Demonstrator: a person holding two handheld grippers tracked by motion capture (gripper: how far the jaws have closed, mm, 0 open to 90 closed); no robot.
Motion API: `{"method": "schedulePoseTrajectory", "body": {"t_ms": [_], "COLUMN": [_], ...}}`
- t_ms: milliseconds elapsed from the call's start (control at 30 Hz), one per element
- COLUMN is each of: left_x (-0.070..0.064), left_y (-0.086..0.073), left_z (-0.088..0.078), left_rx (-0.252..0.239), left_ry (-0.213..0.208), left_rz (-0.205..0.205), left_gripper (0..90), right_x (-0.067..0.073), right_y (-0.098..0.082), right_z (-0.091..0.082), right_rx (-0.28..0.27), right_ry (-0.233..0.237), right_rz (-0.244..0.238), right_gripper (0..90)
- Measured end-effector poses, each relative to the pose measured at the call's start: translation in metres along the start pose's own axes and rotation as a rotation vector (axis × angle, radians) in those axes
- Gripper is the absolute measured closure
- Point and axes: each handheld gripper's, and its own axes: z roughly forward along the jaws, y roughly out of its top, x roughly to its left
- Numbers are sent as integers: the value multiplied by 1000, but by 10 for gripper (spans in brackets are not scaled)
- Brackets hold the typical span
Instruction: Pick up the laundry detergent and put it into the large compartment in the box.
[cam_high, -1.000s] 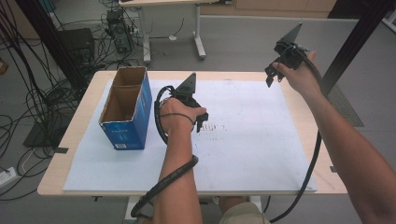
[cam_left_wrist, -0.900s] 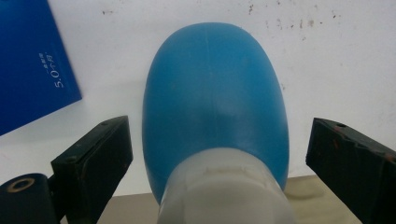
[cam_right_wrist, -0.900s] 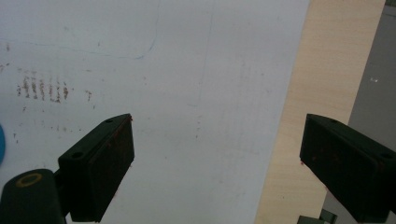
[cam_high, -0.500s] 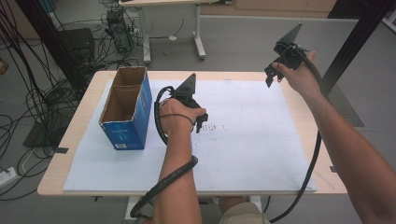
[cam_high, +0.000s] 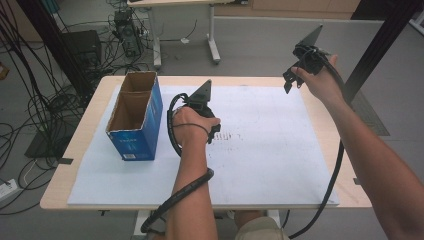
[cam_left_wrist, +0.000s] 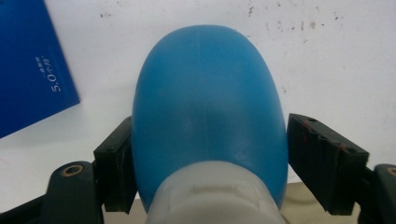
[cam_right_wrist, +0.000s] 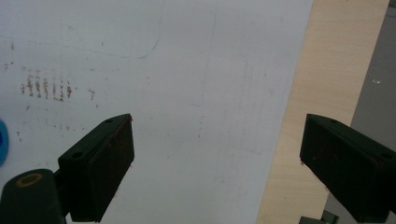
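where "5.0" reads on the blue box (cam_left_wrist: 32, 79), left gripper (cam_left_wrist: 205, 154) gripping blue object (cam_left_wrist: 208, 116)

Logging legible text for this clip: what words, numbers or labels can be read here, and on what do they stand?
"5.0" followed by small characters too blurred to read: white print on the blue box, left gripper view.
White logo and label on the blue box's front face, high view: too small to read.
Brown marks on the white sheet: smudges, not text.
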Motion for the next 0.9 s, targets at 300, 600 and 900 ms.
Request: {"method": "schedulePoseTrajectory", "body": {"t_ms": [300,600,900], "left_x": [2,2,4], "left_y": [-4,-4,-3], "left_z": [-2,-2,-2], "left_rx": [-15,-15,-15], "left_ry": [9,9,9], "left_rz": [-13,-22,-10], "left_gripper": [369,373,373], "right_x": [1,1,1], "right_y": [0,-1,0], "right_z": [0,0,1], "right_rx": [0,0,3], "right_ry": [-1,-2,-3], "right_rz": [0,1,-1], "right_gripper": [102,102,102]}}
